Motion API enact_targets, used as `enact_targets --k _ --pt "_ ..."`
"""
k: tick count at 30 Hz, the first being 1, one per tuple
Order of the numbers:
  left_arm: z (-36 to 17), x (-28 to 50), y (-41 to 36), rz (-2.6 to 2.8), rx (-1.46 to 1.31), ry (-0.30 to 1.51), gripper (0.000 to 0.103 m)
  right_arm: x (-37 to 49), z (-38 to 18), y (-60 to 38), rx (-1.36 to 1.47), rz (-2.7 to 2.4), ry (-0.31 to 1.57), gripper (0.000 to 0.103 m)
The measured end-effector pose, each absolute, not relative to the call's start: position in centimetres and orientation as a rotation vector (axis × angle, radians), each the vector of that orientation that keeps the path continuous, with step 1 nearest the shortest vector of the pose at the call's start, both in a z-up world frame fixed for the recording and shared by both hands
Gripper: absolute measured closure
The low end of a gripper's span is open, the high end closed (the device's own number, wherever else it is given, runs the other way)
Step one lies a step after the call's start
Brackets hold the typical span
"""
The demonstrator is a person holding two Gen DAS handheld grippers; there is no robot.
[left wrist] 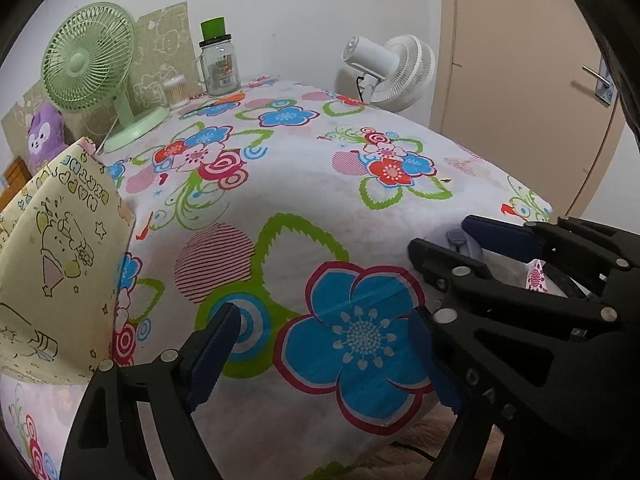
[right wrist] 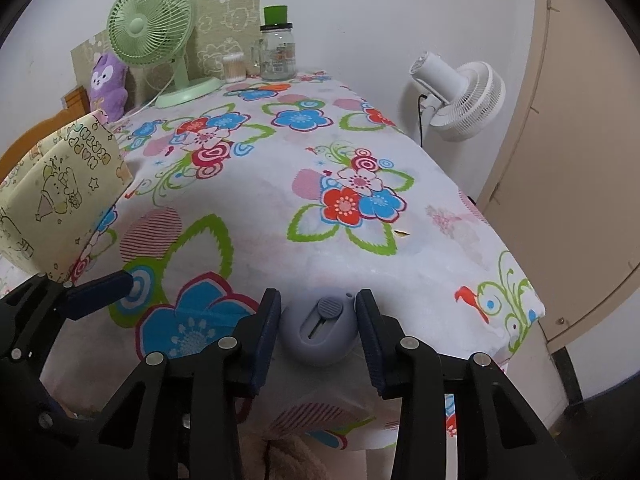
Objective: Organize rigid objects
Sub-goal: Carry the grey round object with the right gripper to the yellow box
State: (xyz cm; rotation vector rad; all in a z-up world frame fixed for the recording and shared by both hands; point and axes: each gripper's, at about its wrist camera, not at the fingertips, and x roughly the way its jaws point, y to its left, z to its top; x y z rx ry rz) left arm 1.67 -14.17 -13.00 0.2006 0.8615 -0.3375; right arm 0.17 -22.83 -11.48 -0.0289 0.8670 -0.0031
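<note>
A small rounded grey cutter with a ribbed slider (right wrist: 318,328) lies on the flowered tablecloth (right wrist: 360,248) near the table's front edge. My right gripper (right wrist: 318,330) is shut on it, one blue pad against each of its sides. In the left wrist view the same cutter (left wrist: 460,240) peeks out between the right gripper's fingers (left wrist: 496,234) at the right. My left gripper (left wrist: 324,352) stands open over a big blue flower, with nothing between its pads. One of its fingers (right wrist: 100,290) shows at the left of the right wrist view.
A yellow cartoon-print box (left wrist: 60,240) stands open-topped at the table's left. At the back are a green desk fan (left wrist: 86,64), a glass jar with a green lid (left wrist: 220,64) and a tub of cotton swabs (left wrist: 176,92). A white fan (left wrist: 396,68) and a door (left wrist: 520,80) are on the right.
</note>
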Motion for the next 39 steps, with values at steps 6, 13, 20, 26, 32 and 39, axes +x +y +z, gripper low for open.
enact_targets --k 6,13,20,26,32,39 --pt "-12.5 2.0 -13.6 -0.344 0.188 0.862 0.016 0.5 -10.7 -21.8 -0.042 0.005 0.864 0.061" --pt "-11.4 2.3 -12.3 -0.338 0.173 0.870 0.016 0.7 -9.3 -20.3 -0.047 0.002 0.856 0.061" --pt "-10.5 2.4 -10.5 -0.328 0.170 0.874 0.016 0.8 -8.4 -18.4 -0.065 -0.002 0.852 0.061" --pt "-9.2 2.4 -8.9 -0.315 0.172 0.857 0.016 0.8 -7.1 -16.7 -0.069 0.004 0.832 0.061" --pt "-8.1 2.2 -7.6 -0.305 0.163 0.848 0.016 0.7 -6.0 -15.4 -0.076 0.006 0.821 0.061" --pt "-6.7 1.9 -6.2 -0.308 0.152 0.831 0.016 0.5 -4.5 -14.0 -0.085 0.008 0.805 0.061"
